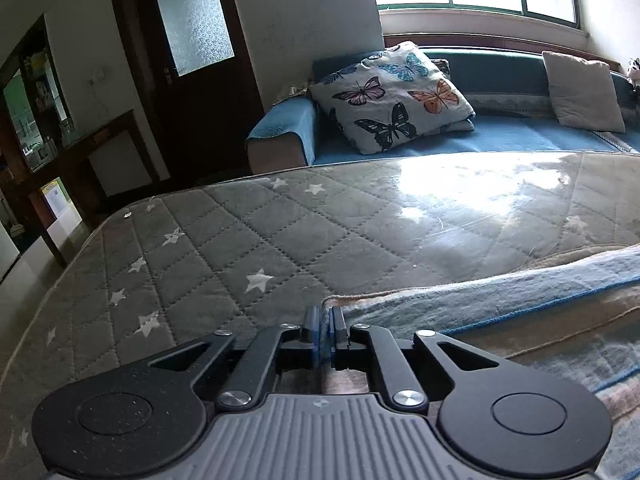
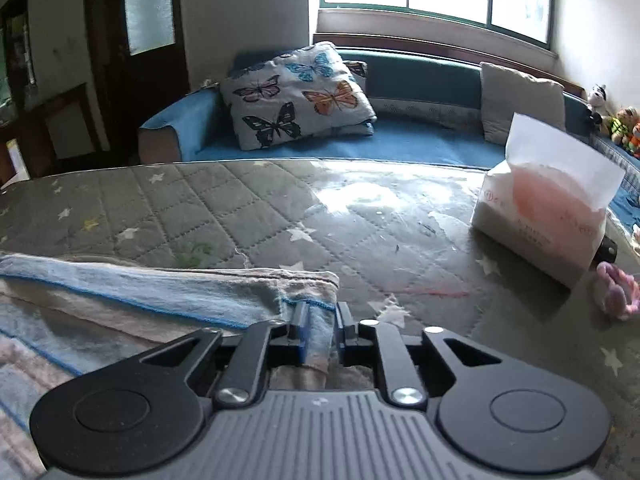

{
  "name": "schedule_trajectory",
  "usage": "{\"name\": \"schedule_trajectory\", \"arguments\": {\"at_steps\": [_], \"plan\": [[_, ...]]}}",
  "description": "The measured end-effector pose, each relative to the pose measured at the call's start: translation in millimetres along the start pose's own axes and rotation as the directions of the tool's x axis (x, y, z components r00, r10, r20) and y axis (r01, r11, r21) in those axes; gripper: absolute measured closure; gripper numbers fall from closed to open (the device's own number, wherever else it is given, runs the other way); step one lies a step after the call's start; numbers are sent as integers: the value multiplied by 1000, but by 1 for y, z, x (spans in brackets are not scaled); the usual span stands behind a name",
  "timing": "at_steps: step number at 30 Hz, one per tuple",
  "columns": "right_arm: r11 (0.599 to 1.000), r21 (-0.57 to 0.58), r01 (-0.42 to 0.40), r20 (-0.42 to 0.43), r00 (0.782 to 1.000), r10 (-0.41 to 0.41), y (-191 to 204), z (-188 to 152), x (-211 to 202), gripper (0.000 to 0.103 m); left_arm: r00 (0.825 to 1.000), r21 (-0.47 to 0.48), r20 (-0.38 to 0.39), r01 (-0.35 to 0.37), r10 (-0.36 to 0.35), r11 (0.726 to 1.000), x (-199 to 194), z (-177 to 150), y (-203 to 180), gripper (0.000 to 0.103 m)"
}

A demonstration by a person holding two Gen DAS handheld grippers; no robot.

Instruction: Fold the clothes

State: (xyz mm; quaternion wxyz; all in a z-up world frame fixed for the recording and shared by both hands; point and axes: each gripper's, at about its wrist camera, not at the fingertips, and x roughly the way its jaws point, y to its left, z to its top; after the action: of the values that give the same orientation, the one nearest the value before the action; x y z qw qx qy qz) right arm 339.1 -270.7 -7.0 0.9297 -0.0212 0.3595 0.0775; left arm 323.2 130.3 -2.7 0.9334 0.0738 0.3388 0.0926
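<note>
On the counter [image 1: 280, 232]: one striped cloth [image 2: 140, 296], lying flat at the near edge. Left gripper [image 1: 323, 328] is clamped on its left corner, right gripper [image 2: 320, 332] pinches a fold at its right corner. Right of the cloth: one tissue pack [image 2: 548, 208], one pink item [image 2: 616, 290]. Counter cover is grey, quilted, starred. Behind it: one blue sofa [image 2: 400, 144], two pillows, window.
</note>
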Motion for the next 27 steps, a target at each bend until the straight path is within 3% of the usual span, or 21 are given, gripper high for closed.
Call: {"name": "schedule_trajectory", "arguments": {"at_steps": [2, 7, 14, 15, 27], "plan": [[1000, -20, -11, 3, 1000, 11, 5, -1, -10, 65, 1000, 10, 10, 7, -7, 1000, -11, -2, 0, 71], [993, -85, -84, -32, 996, 81, 28, -10, -31, 48, 998, 70, 25, 55, -56, 996, -45, -17, -6, 57], [963, -186, -193, -99, 979, 177, 75, -40, -60, 38, 995, 126, 1, 102, -103, 987, -86, -57, -14, 45], [956, -207, -209, -113, 976, 188, 84, -46, -64, 31, 995, 128, -2, 101, -101, 987, -90, -62, -14, 44], [873, -380, -304, -159, 952, 262, 150, -111, -127, 18, 998, 135, 9, 64, -66, 989, -145, -119, -2, 24]]}}
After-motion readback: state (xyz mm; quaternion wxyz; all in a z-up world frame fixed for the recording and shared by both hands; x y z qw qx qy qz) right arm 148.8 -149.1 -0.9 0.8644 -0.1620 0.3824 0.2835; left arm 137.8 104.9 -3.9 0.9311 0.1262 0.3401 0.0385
